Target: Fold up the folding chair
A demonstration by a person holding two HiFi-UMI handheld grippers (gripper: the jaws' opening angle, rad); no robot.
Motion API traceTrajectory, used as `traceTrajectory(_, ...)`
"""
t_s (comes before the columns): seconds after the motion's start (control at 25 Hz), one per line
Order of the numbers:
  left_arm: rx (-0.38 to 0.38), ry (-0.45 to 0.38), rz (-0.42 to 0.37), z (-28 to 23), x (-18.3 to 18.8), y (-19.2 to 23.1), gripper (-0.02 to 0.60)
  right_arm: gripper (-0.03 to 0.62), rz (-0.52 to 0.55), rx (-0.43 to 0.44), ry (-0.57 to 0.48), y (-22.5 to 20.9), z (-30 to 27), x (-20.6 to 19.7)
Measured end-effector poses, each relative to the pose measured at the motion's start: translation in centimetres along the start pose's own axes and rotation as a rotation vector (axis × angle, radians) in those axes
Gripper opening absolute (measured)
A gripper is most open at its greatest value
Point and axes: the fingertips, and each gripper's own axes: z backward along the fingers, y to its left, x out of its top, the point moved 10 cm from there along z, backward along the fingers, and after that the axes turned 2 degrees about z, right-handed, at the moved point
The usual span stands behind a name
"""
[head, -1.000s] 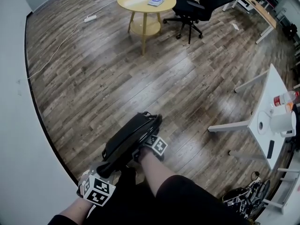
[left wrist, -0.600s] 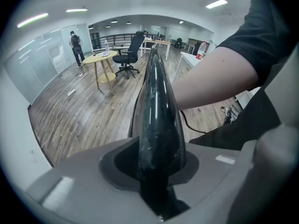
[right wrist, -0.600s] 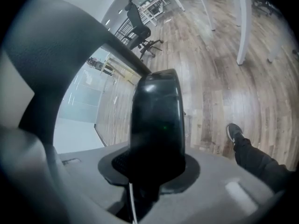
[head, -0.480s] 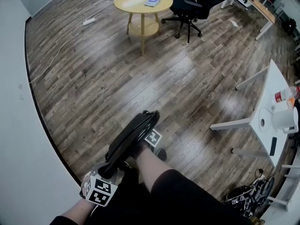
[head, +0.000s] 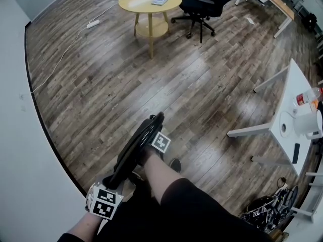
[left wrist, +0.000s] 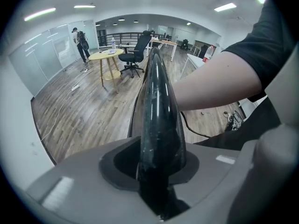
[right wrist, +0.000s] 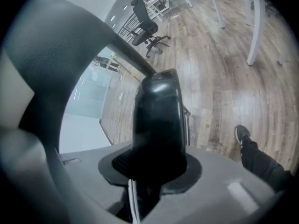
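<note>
Folding chair (head: 135, 150), nearly flat and stood on edge over the wooden floor (head: 101, 84), is clamped along its long axis, with the left gripper (head: 112, 184) jaws closed on the near end and the right gripper (head: 153, 147) jaws on the far end.

Folding chair (head: 137, 147) near centre on floor (head: 101, 84), running near-left to far-right. Left gripper (head: 114, 183) at its near end, right gripper (head: 151, 146) at far end, right side; chair btwn jaws of both. Round table (head: 146, 3) far centre, office chair (head: 202, 1) just right of it. Power strip (head: 92, 24) far left. 2nd table (head: 295, 87) at right w/ bottle (head: 307, 96) on it.
</note>
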Motion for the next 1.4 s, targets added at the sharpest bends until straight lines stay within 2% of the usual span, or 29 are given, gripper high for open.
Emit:
traceTrajectory(0.08, 0.003, 0.003, -0.001, 0.1, 0.2, 0.7, 0.095, 0.139, 0.000, 0.030, 0.001, 0.5, -0.2, 0.0)
traceTrajectory(0.2, 0.008, 0.003, -0.007, 0.2, 0.4, 1.0, 0.095, 0.215, -0.001, 0.058, 0.004, 0.9, -0.2, 0.1)
traceTrajectory(0.4, 0.016, 0.001, -0.010, 0.4, 0.5, 2.0, 0.094, 0.224, 0.007, 0.062, -0.010, -0.1, -0.5, 0.1)
traceTrajectory(0.64, 0.016, 0.003, -0.013, 0.4, 0.8, 3.0, 0.087, 0.268, 0.005, 0.116, 0.031, 0.4, -0.3, -0.3)
traceTrajectory(0.88, 0.002, 0.000, -0.010, 0.0, 1.0, 3.7, 0.091, 0.268, 0.014, 0.140, 0.086, -0.2, 1.1, -1.0)
traceTrajectory(1.08, -0.012, -0.010, -0.016, -0.2, 1.4, 4.4, 0.096, 0.268, 0.127, 0.131, 0.124, -0.5, 3.6, -0.8)
traceTrajectory(1.4, -0.057, -0.020, -0.058, -0.8, 2.3, 6.0, 0.100, 0.268, 0.230, 0.159, 0.119, 0.6, 8.8, -0.4)
